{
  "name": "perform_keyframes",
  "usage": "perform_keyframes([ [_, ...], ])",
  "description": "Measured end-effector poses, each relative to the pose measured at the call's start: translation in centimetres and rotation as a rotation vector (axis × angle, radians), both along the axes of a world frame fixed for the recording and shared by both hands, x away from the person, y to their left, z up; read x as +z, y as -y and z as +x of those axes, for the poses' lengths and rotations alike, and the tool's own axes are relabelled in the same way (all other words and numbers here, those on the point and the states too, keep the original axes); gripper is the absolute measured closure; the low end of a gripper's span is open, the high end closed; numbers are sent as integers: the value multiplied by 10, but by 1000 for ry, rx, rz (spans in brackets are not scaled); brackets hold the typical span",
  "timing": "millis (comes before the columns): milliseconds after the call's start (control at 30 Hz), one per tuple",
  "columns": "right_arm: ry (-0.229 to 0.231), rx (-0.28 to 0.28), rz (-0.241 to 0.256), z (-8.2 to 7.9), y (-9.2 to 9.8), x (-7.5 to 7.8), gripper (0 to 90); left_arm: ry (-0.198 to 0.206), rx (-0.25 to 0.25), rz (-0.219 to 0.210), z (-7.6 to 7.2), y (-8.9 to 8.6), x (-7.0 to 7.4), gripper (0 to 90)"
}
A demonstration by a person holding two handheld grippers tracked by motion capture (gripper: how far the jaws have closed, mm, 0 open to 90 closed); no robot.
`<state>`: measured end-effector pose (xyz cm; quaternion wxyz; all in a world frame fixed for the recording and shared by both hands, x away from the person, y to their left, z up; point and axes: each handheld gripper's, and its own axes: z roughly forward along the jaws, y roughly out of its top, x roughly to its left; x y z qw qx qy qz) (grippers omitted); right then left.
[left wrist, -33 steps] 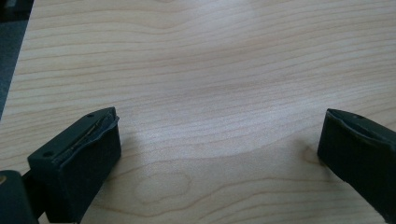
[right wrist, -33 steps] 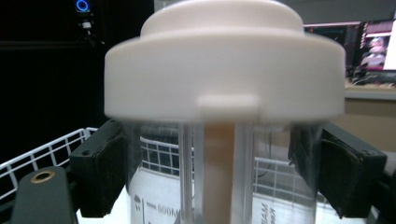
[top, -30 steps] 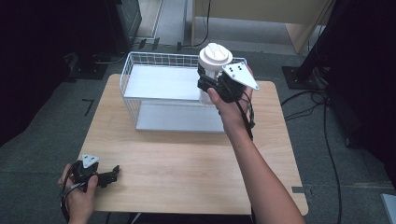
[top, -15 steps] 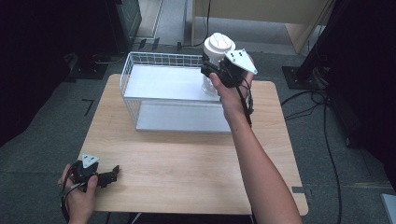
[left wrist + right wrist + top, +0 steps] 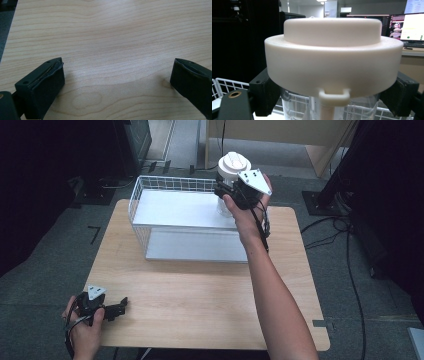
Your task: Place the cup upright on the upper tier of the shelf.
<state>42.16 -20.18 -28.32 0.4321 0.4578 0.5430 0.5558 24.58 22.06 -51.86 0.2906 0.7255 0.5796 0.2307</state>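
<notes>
Since the earlier frame, the right gripper (image 5: 231, 190) has risen toward the upper middle of the frame, clamped on the jar (image 5: 230, 182), now above the basket (image 5: 150, 195) corner; probably it is being taken out. The basket looks empty. The left gripper (image 5: 117, 309) rests apart on the tabletop (image 5: 200, 295).

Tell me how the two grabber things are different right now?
The right gripper is clamped on a clear jar with a white lid; the left gripper holds nothing. The right gripper's jaws are closed on the jar, the left gripper's spread wide apart. The right one is raised over the wire basket; the left sits low on the wooden table. Both are black and hand-held.
</notes>
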Motion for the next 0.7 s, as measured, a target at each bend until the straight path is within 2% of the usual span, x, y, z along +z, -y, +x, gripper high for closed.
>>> perform_keyframes([
  [100, -19, 14, -5, -3, 1, 2, 64, 1, 0, 1, 0, 0, 0, 0],
  [233, -38, 49, 7, -8, 6, 4, 1, 1, 1, 4, 0, 0, 0, 0],
  [433, -46, 64, -19, -19, 10, -3, 0, 1, 0, 6, 0, 1, 0, 0],
  [700, -46, 72, -25, -35, 20, -18, 0, -1, 0, 10, 0, 1, 0, 0],
])
